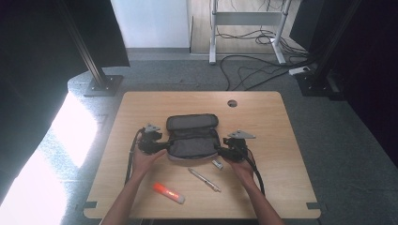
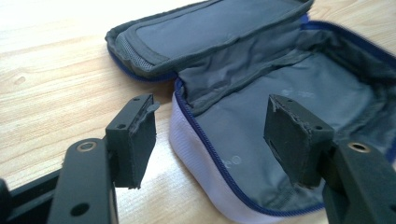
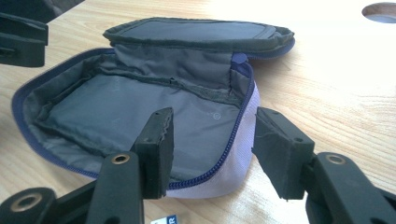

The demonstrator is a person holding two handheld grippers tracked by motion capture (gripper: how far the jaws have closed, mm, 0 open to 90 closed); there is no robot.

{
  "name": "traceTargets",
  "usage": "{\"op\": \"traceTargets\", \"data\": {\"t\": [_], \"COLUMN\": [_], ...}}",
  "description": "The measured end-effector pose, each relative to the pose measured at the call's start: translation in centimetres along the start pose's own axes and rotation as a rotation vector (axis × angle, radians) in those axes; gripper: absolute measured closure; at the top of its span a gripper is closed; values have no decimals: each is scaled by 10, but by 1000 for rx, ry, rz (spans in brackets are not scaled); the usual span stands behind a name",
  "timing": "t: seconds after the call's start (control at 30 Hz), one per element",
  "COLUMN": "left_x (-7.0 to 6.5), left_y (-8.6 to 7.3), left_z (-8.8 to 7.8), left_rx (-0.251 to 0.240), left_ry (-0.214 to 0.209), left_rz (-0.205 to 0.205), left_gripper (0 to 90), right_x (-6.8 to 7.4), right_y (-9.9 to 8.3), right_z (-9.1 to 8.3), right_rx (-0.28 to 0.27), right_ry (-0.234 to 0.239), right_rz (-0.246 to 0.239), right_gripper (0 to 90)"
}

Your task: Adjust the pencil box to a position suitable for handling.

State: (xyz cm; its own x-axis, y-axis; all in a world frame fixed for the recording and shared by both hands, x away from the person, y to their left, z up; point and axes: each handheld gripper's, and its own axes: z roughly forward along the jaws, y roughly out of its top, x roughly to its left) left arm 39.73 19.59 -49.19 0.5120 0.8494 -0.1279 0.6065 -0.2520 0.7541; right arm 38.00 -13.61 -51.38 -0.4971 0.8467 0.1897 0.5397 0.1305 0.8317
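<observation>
1. You have the open pencil case [image 1: 192, 140] near the middle of the desk [image 1: 141, 108], between your two grippers. Its lid is folded back to the far side, and the lined inside looks empty.

2. Your left gripper [image 2: 210, 140] stands wide open. One of its fingers [image 2: 133, 140] is outside the near-left corner of the case and the other is over the lining. The zipped rim passes between them, but neither pad presses on it, so nothing is held.

3. Your right gripper [image 3: 212, 151] is about half open. It straddles the right end wall of the case in the same way, and I see a gap on both sides of the fabric, so there is no grip here either.

4. The long axis of the case runs left to right across the desk, from one gripper to the other. The opening faces up, and the hinge of the lid lies on the far long side.

5. What could go wrong, in my judgement:
   - The wall is soft, so a close on it may only fold it and the case may slide.
   - If you pull on one end alone, the case may turn on the desk.
   - The lid may fall forward over the opening.
   - The pen [image 1: 204, 180], the glue stick [image 1: 169, 193] and the small eraser [image 1: 217, 164] lie near your hands, and a wrist or cable may sweep them.
</observation>
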Motion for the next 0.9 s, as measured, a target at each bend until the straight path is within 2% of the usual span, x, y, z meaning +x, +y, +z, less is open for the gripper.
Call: {"op": "traceTargets", "data": {"t": [0.27,0.6,0.9], "left_x": [0,6,4], "left_y": [-13,-38,-60], "left_z": [-21,-45,-56], "left_rx": [-30,-48,-47], "left_ry": [-41,-89,-118], "left_rz": [-4,-24,-17], "left_gripper": [336,323,312], "right_x": [2,4,-2], "right_y": [-4,-14,-29], "right_z": [-13,-40,-57], "right_rx": [-25,-39,-40], "right_ry": [30,53,69], "right_rz": [-25,-70,-68], "right_gripper": [440,417,406]}}
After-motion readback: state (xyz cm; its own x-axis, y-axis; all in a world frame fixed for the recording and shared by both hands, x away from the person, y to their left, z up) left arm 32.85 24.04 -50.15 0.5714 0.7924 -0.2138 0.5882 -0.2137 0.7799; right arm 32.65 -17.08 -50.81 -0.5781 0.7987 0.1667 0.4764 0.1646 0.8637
